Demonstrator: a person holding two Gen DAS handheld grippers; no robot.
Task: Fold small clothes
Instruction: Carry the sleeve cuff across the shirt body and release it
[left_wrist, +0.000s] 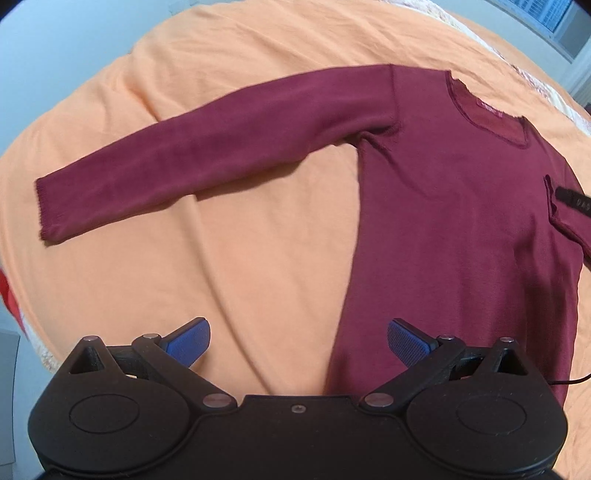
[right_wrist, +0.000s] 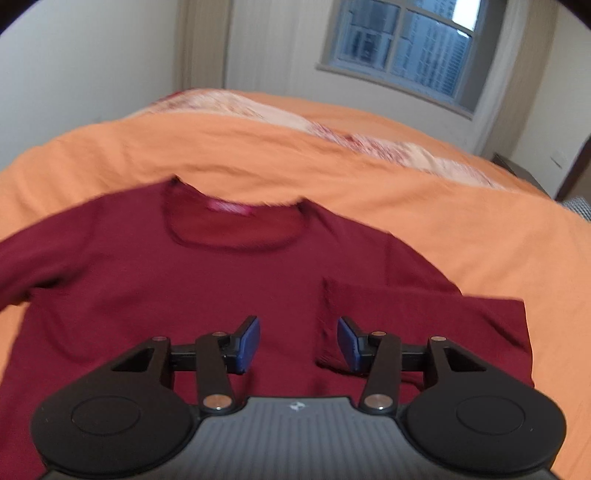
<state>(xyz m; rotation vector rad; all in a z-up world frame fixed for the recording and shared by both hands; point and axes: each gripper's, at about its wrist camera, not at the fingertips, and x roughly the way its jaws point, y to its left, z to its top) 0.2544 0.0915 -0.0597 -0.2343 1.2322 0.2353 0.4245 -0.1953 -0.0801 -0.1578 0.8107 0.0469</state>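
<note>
- Here, my left gripper (left_wrist: 298, 341) sits at the bottom of its frame with its blue pads (left_wrist: 190, 341) spread wide and nothing between them; one pad hangs over the orange bedsheet (left_wrist: 240, 258), the other over the lower side edge of the maroon sweater (left_wrist: 461, 221).
- The sweater lies flat on the sheet, filling the right half of the left wrist view, collar (left_wrist: 484, 110) toward the upper right.
- Its long sleeve (left_wrist: 192, 158) stretches out to the left of the frame, cuff at mid-left, flat on the sheet.
- At the right edge of that view the other sleeve is folded over the body, and a dark finger of my other gripper pokes in beside it.
- My right gripper (right_wrist: 299, 345) is likewise parted and empty, above the sweater's chest; the folded sleeve (right_wrist: 424, 317) lies under its right-hand pad.
- Beyond the collar, in the upper part of the right wrist view: more sheet, a pale patterned blanket (right_wrist: 369, 136), a window (right_wrist: 402, 48) and white walls.
- Both views are motion-blurred, so fine detail is lost.
</note>
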